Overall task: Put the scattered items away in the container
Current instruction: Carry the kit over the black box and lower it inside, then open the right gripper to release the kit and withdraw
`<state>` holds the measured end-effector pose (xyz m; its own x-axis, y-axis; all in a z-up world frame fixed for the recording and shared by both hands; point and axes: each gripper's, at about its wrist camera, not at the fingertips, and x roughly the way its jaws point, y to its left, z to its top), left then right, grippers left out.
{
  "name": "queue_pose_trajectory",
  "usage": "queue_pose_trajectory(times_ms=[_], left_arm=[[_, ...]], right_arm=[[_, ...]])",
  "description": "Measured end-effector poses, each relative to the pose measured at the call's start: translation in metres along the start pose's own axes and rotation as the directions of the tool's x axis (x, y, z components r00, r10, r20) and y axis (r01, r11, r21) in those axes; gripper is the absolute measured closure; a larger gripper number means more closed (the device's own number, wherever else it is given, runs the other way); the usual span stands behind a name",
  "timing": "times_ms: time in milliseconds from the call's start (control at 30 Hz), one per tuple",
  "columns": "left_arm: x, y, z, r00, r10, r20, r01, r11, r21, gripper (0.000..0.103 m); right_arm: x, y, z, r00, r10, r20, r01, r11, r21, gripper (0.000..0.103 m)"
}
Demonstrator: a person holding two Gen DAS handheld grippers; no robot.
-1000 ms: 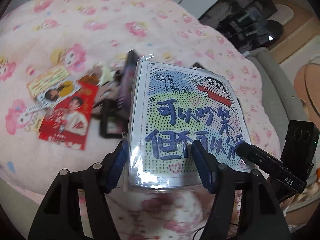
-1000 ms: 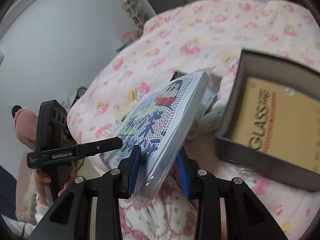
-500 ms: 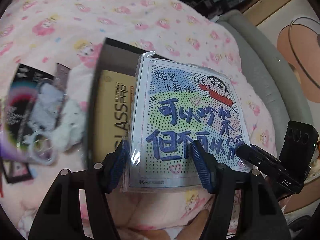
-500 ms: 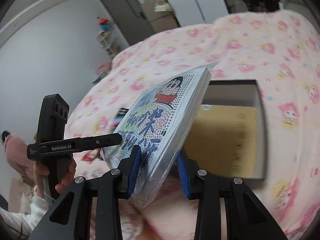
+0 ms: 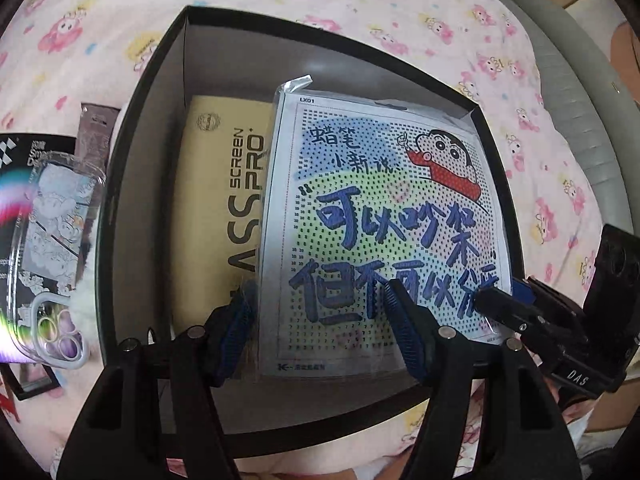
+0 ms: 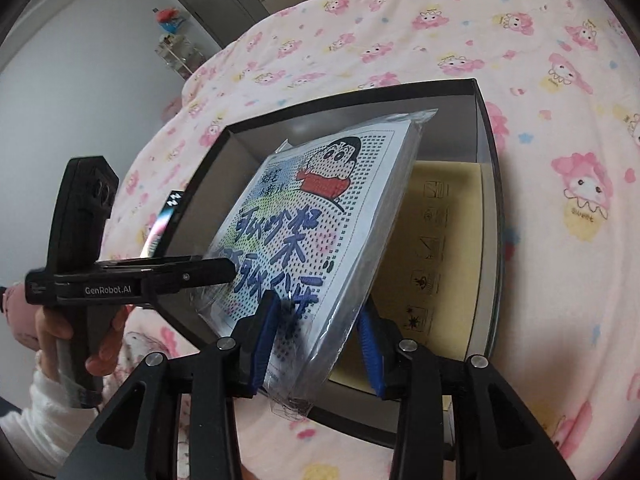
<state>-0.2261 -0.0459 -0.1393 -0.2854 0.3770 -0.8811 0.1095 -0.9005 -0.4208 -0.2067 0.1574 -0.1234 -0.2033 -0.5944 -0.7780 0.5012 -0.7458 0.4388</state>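
Scattered items are partly tidied: a yellow package point(image 5: 216, 208) lies in the box point(image 5: 132, 184), the cartoon packet point(image 5: 384, 220) is held tilted over it by both claws, left claw point(image 5: 320, 312) and right claw point(image 6: 320, 340), while a phone case point(image 5: 48, 256) waits on the bed point(image 5: 360, 12).

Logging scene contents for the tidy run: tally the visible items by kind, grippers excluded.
Container, black box: 1
Flat packs in or over the box, yellow screen protector pack and cartoon bead kit: 2
Phone case items outside the box, clear phone case on a black package: 2
Brown packet beside the box: 1
Total: 6
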Motion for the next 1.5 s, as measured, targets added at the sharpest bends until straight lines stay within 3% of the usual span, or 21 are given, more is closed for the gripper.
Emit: queue_pose_trajectory(times_ms=[100,333,467,633,800,867,900,1067,1133,1233,1300,1400,1500], left_arm=[[0.002,0.001,0.002,1.0,-0.024,-0.018,0.024,1.0,-0.017,0.04],[0.009,0.001,0.006,1.0,0.003,-0.02,-0.003,1.0,0.008,0.042],[0.014,0.003,0.02,1.0,0.007,0.003,-0.007,0.999,-0.032,0.042],[0.035,0.008,0.027,0.996,0.088,-0.017,-0.089,0.993,-0.074,0.042],[0.049,-0.011,0.028,0.997,0.05,-0.059,-0.052,0.998,-0.035,0.04],[0.052,-0.021,0.026,0.995,-0.03,-0.092,0.028,0.999,-0.023,0.04],[0.052,-0.026,0.025,0.996,-0.035,-0.083,0.033,0.999,-0.017,0.041],[0.049,-0.025,0.027,0.998,0.058,-0.018,-0.059,0.996,-0.06,0.056],[0.056,-0.032,0.025,0.997,0.07,-0.043,-0.072,0.996,-0.053,0.057],[0.057,-0.05,0.02,0.988,0.15,-0.029,-0.149,0.988,0.026,0.056],[0.052,-0.048,0.019,0.991,0.128,-0.027,-0.128,0.992,0.009,0.056],[0.043,-0.036,0.016,0.997,0.072,-0.013,-0.073,0.995,-0.064,0.056],[0.051,-0.042,0.009,0.994,0.088,-0.07,-0.091,0.995,-0.046,0.055]], right_arm=[[-0.001,0.002,0.0,1.0,-0.018,0.001,0.018,1.0,0.006,0.068],[-0.003,0.005,0.006,0.995,-0.094,0.026,0.095,0.995,-0.019,0.066],[-0.015,0.01,0.017,0.984,-0.146,0.103,0.151,0.988,-0.04,0.066],[0.001,0.015,0.036,0.966,-0.225,0.124,0.235,0.969,-0.072,0.066],[-0.006,0.002,0.026,0.966,-0.207,0.157,0.214,0.977,-0.027,0.066],[-0.017,-0.004,0.022,0.955,-0.229,0.189,0.235,0.972,-0.011,0.067],[-0.024,-0.009,0.021,0.947,-0.243,0.209,0.248,0.969,0.002,0.067],[-0.03,-0.026,0.02,0.936,-0.282,0.212,0.281,0.959,0.033,0.067],[-0.025,-0.029,0.018,0.945,-0.269,0.188,0.267,0.963,0.035,0.067],[-0.022,-0.029,0.015,0.948,-0.263,0.181,0.263,0.964,0.024,0.066],[-0.019,-0.029,0.013,0.946,-0.277,0.171,0.279,0.96,0.014,0.067],[-0.019,-0.031,0.011,0.923,-0.344,0.173,0.348,0.938,0.008,0.067],[-0.023,-0.031,0.01,0.896,-0.396,0.2,0.404,0.915,0.0,0.067]])
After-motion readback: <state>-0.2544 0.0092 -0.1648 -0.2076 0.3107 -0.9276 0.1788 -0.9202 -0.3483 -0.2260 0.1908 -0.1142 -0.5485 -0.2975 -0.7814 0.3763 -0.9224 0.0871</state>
